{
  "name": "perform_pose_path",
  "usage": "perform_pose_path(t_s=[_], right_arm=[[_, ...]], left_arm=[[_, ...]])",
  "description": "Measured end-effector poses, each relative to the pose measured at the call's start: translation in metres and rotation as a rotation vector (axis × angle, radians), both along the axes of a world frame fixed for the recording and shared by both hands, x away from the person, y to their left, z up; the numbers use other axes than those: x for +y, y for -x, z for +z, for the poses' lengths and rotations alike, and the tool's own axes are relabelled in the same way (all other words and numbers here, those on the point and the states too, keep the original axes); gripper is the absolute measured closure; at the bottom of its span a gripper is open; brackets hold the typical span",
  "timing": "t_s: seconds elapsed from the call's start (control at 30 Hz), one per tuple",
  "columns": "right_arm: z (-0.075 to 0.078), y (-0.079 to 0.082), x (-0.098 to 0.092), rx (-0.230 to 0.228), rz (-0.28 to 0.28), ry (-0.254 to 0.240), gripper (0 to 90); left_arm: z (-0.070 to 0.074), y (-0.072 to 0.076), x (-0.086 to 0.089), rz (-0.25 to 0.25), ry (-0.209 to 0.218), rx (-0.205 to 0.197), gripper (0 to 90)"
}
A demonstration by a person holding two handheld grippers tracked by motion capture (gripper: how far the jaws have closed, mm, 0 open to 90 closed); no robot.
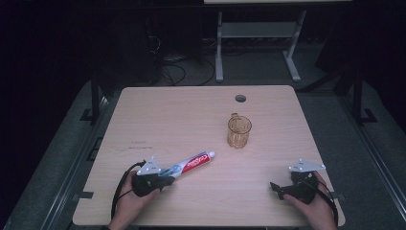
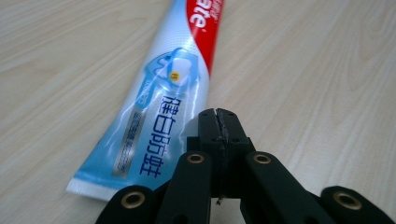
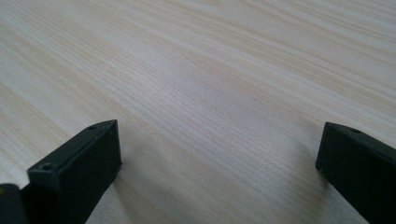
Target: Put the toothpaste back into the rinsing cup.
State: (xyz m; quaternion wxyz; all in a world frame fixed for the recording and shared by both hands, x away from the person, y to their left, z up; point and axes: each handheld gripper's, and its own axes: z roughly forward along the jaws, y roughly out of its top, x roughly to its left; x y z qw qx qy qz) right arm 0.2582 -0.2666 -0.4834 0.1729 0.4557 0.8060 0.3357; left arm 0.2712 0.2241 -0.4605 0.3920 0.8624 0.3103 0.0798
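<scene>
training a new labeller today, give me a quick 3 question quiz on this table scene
1. True or false: the left gripper has its jaws shut, with nothing between them.
2. Which thing lies right beside the left gripper: (a) the toothpaste tube, (b) the amber glass mug, (c) a spoon?
3. How do the right gripper jaws stand, and what is under them?

Key
1. True; the two pads meet, and the tube lies beside them.
2. (a).
3. Wide open over the bare wooden table, holding nothing.
</scene>
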Motion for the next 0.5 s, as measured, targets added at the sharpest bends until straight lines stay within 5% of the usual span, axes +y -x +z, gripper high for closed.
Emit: perform_pose_path(t_s=[0.5], right_arm=[[0.000, 0.000, 0.000, 0.000, 0.001, 0.000, 0.0]], left_arm=[[0.001, -0.013, 0.018, 0.080, -0.013, -0.013, 90.0]])
